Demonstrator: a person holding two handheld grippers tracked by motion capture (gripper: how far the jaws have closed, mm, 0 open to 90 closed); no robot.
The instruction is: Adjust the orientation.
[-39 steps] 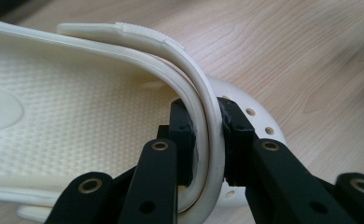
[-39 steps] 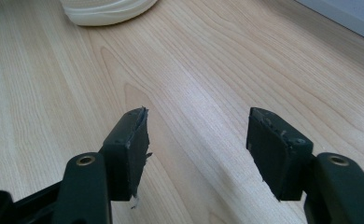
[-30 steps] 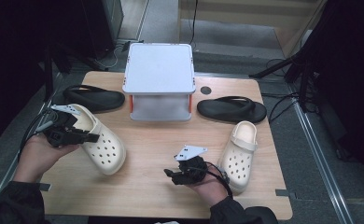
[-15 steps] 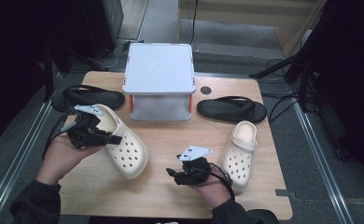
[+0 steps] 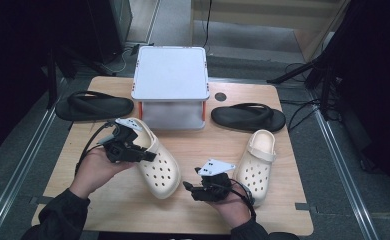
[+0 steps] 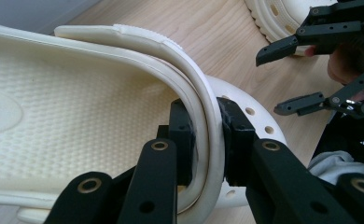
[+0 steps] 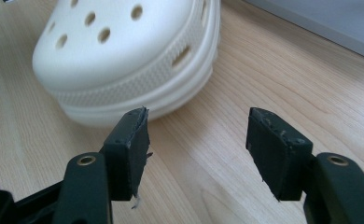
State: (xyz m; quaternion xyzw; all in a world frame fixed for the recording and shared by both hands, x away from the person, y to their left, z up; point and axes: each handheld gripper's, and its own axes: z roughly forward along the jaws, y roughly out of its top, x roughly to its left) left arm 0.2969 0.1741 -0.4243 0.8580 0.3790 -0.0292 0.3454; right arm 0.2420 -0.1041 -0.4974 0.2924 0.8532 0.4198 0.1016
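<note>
A cream clog [image 5: 162,169] lies left of the table's middle with its toe toward me. My left gripper [image 5: 144,153] is shut on its side wall and heel strap; in the left gripper view the pads [image 6: 184,135] pinch that cream rim [image 6: 203,116] from both sides. My right gripper [image 5: 189,189] stands open just right of the clog's toe [image 7: 124,51], nothing between its pads [image 7: 132,140]. It also appears in the left gripper view as the right gripper [image 6: 287,74]. A second cream clog [image 5: 257,161] lies right of my right hand.
A white box on orange legs [image 5: 170,85] stands at the table's back middle. One black flip-flop [image 5: 94,105] lies at the back left, another [image 5: 248,116] at the back right. The wooden table [image 5: 108,205] has bare room in front.
My left gripper has carried the cream clog rightward from the table's left side toward the middle, close to the right gripper. The right hand has stayed about where it was.
</note>
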